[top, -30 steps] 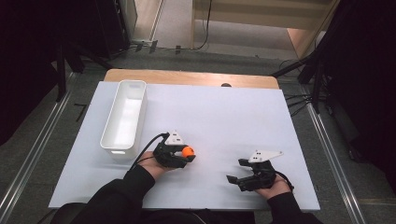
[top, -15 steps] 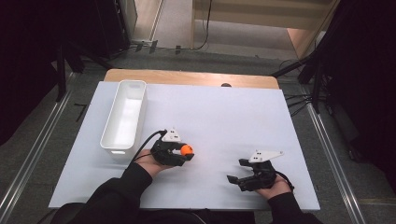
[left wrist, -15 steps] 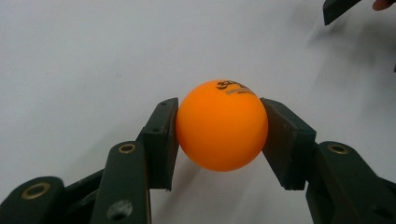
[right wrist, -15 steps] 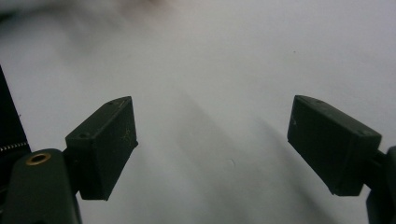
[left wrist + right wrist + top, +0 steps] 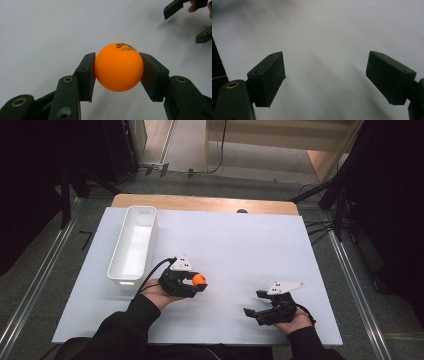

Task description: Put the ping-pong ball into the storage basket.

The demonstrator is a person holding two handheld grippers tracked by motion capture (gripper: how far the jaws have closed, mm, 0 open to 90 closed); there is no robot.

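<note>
Here the left gripper (image 5: 117, 67) has its two pads pressed on either side of an orange ball (image 5: 118, 67), holding it clear of the white table (image 5: 240, 245), just right of the white bin (image 5: 134, 245). The right gripper (image 5: 252, 303) rests low over the table near the person's edge, well apart from the ball, its jaws spread wide with nothing between them.

Ball (image 5: 118, 67) plain orange, small dark print near top. Bin (image 5: 133, 245) white. Worktop (image 5: 225, 245) white sheet, tan wood edge at far side. Both grippers' jaws black, grey top plates.
</note>
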